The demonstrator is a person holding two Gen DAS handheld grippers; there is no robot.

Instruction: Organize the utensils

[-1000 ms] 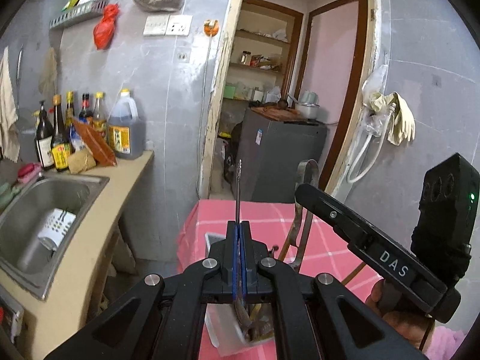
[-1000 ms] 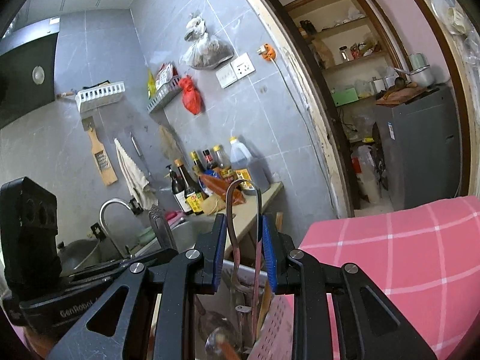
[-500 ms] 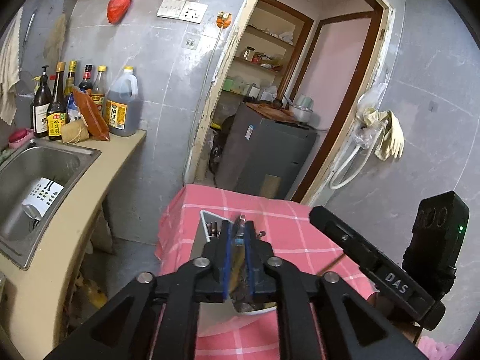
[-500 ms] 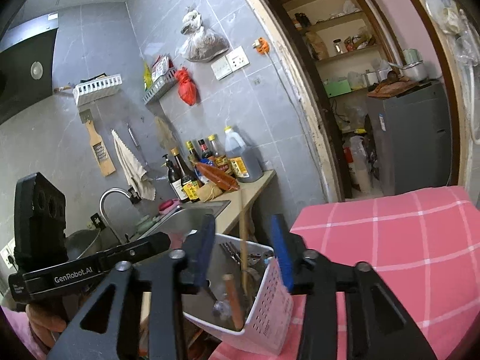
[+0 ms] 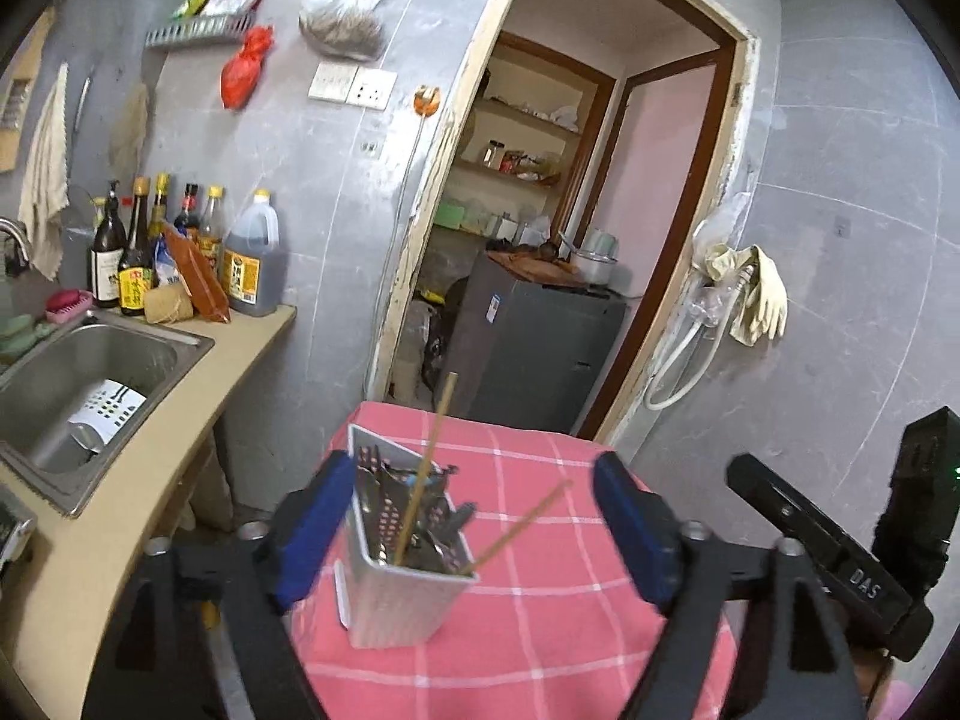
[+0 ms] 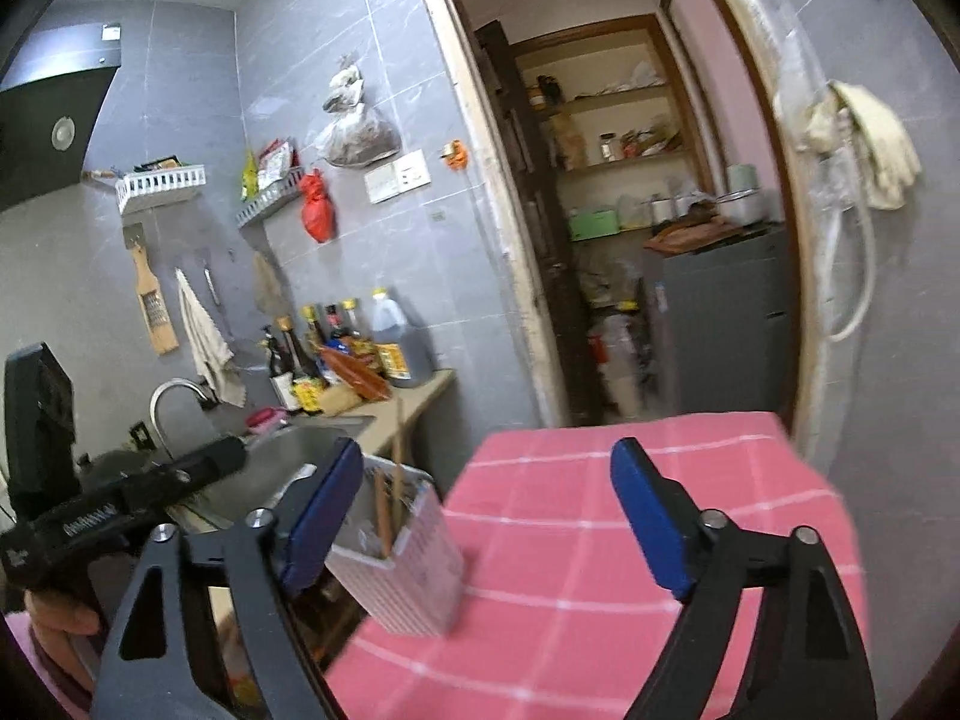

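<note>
A white perforated utensil holder [image 5: 402, 588] [image 6: 408, 564] stands on the pink checked tablecloth [image 5: 540, 630] [image 6: 600, 540] near its left edge. It holds metal utensils and two wooden chopsticks [image 5: 429, 462], one upright and one leaning right. My left gripper [image 5: 474, 516] is pulled back from the holder, its jaws opening wide with nothing pressed between the blue pads. My right gripper [image 6: 492, 510] is also opening, its pads bare, with the holder at its left finger. Each view shows the other handheld gripper at its edge.
A steel sink [image 5: 78, 372] is set in a beige counter [image 5: 198, 420] left of the table, with bottles [image 5: 180, 252] at the wall. Behind the table an open doorway shows a grey cabinet [image 5: 534, 354] and shelves. A hose and gloves [image 5: 750, 294] hang on the right wall.
Both grippers let go of utensils in the holder, opened wide and drew back and up. The holder now appears whole and farther away in both views.
</note>
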